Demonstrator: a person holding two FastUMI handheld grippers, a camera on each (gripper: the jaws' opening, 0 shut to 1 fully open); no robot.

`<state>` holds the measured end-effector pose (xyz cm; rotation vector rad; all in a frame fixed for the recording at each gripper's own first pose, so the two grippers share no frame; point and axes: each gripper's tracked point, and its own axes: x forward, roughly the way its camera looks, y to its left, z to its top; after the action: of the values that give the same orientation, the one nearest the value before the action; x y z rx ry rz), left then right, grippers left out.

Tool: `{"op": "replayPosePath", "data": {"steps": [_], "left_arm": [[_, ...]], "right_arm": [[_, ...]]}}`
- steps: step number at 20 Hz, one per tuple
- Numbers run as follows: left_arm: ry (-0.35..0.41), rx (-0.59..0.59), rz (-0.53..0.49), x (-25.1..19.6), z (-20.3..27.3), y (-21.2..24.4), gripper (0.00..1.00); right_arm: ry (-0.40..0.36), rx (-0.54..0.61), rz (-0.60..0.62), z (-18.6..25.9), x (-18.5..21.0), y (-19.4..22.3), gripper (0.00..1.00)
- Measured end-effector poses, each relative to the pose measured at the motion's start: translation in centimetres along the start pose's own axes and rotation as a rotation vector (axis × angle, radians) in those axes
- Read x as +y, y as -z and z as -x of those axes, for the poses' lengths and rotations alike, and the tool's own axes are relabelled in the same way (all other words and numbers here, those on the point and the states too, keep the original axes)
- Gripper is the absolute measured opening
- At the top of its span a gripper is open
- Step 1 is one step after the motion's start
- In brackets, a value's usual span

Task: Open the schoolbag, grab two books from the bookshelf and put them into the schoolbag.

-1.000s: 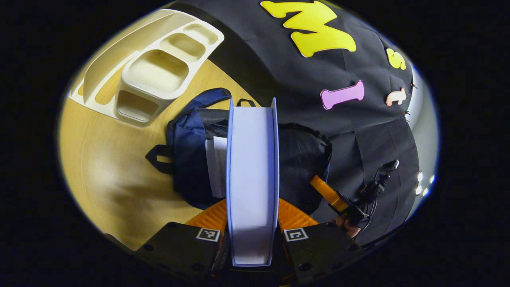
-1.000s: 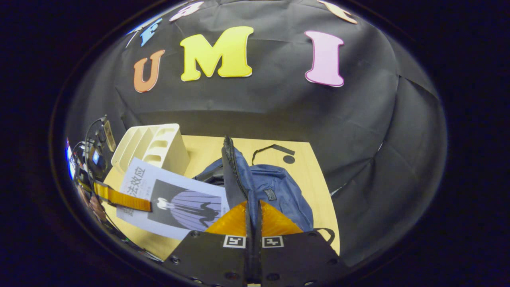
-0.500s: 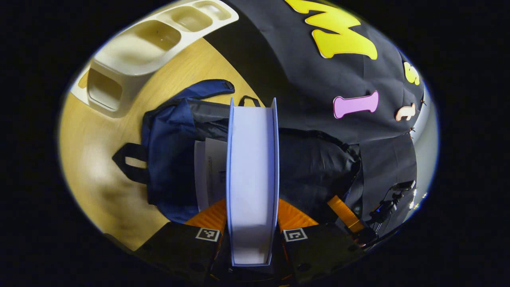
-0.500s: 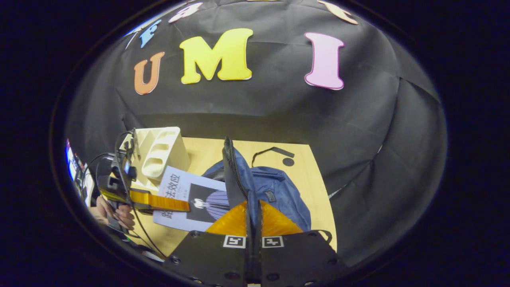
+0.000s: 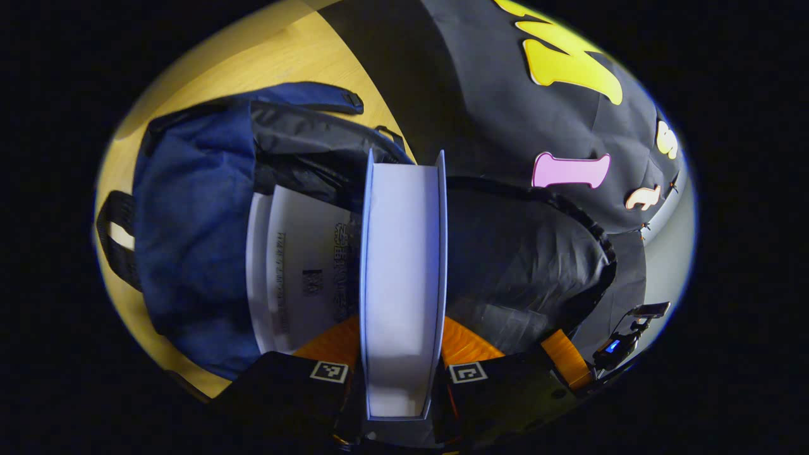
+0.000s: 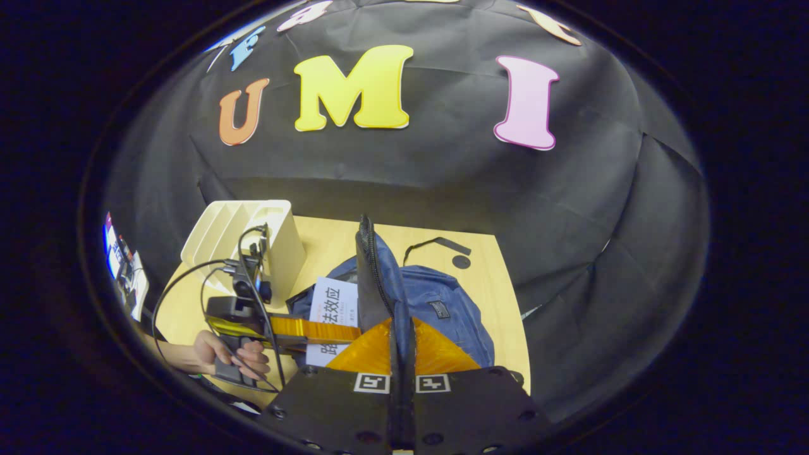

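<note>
Left gripper (image 5: 401, 363) pinches a thick book (image 5: 401, 265) by its covers, page edge toward the camera, poised at the schoolbag's (image 5: 189, 221) open mouth, where another book (image 5: 297, 265) already lies inside. Right gripper (image 6: 401, 344) has its fingers pressed together on the zipper flap (image 6: 370, 278), holding it up; the book looks stiff and fairly heavy so a deep grip across the covers suits it, while the bag is soft, floppy fabric likely to sag if released. Bag lies on a wooden table (image 6: 486, 278) near a cream bookshelf (image 6: 278, 234), black cloth wall behind.
</note>
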<state>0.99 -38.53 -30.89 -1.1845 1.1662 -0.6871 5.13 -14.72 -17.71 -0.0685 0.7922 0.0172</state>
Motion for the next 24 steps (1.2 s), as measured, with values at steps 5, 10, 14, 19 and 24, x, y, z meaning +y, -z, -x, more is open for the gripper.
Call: {"op": "replayPosePath", "data": {"steps": [5,10,14,19,24], "left_arm": [[0.012,0.031,0.034,1.3,-1.8,0.2,0.45],[-0.022,0.080,0.148,2.6,-1.6,0.1,0.55],[-0.146,0.113,0.223,3.8,-1.1,0.8,0.75],[-0.302,0.150,0.263,4.8,2.3,1.9,0.81],[-0.371,0.167,0.182,3.2,6.1,2.8,0.82]], "right_arm": [[0.003,0.009,-0.011,-0.3,0.0,0.5,0.00],[-0.005,0.025,-0.031,-0.8,0.2,0.9,0.00],[-0.014,0.031,-0.034,-1.2,1.0,1.2,0.00],[-0.025,0.027,-0.045,-1.3,1.6,1.4,0.00],[-0.045,0.020,-0.054,-1.1,2.9,1.7,0.00]]}}
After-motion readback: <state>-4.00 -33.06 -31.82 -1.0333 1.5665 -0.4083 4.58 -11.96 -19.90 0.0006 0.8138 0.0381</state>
